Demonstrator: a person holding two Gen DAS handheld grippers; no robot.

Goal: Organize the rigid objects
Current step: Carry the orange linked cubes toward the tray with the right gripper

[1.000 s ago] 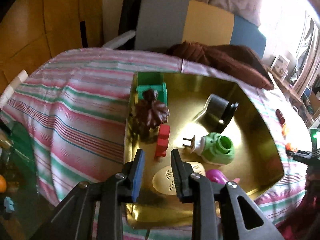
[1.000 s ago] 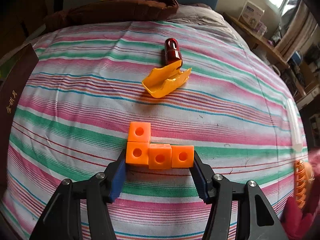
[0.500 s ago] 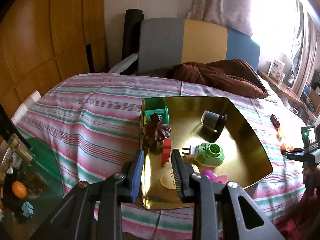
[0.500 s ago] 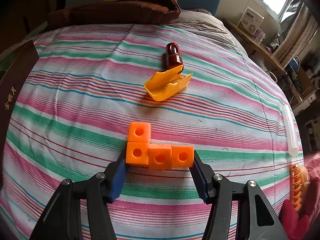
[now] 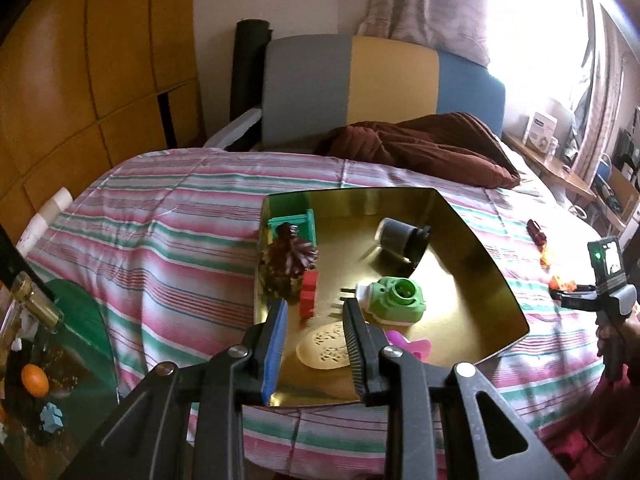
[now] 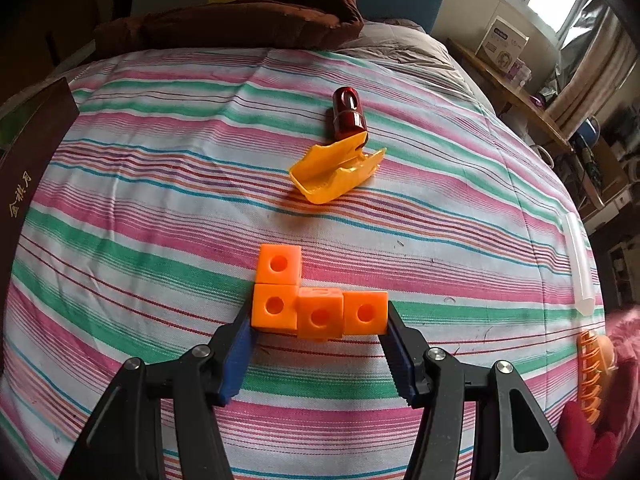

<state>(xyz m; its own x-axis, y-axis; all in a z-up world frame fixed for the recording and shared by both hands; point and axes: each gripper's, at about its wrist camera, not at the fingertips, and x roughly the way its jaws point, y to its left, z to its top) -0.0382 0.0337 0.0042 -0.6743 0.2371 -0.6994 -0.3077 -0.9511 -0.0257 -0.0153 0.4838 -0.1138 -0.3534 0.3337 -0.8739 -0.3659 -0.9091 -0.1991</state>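
Note:
My right gripper [image 6: 319, 346] is shut on an L-shaped piece of orange cubes [image 6: 318, 303] and holds it just above the striped bedspread. Beyond it lie a yellow plastic scoop [image 6: 335, 172] and a dark red capsule [image 6: 347, 117]. My left gripper [image 5: 314, 344] is open and empty, held above the near edge of a gold tray [image 5: 476, 280]. The tray holds a red block [image 5: 309, 293], a brown pinecone [image 5: 289, 258], a teal toy chair [image 5: 298, 224], a green plug [image 5: 394, 298], a black cylinder [image 5: 402, 238], a beige disc [image 5: 324, 346] and a pink piece [image 5: 404, 342].
The right gripper and the hand holding it [image 5: 600, 292] show at the right in the left wrist view. A brown pillow [image 5: 420, 144] lies at the head of the bed. A glass side table [image 5: 48, 344] stands at the left. An orange comb [image 6: 592, 372] lies at the right edge.
My left gripper has risen and drawn back from the tray, still open. My right gripper has lifted slightly with the orange cubes still in it.

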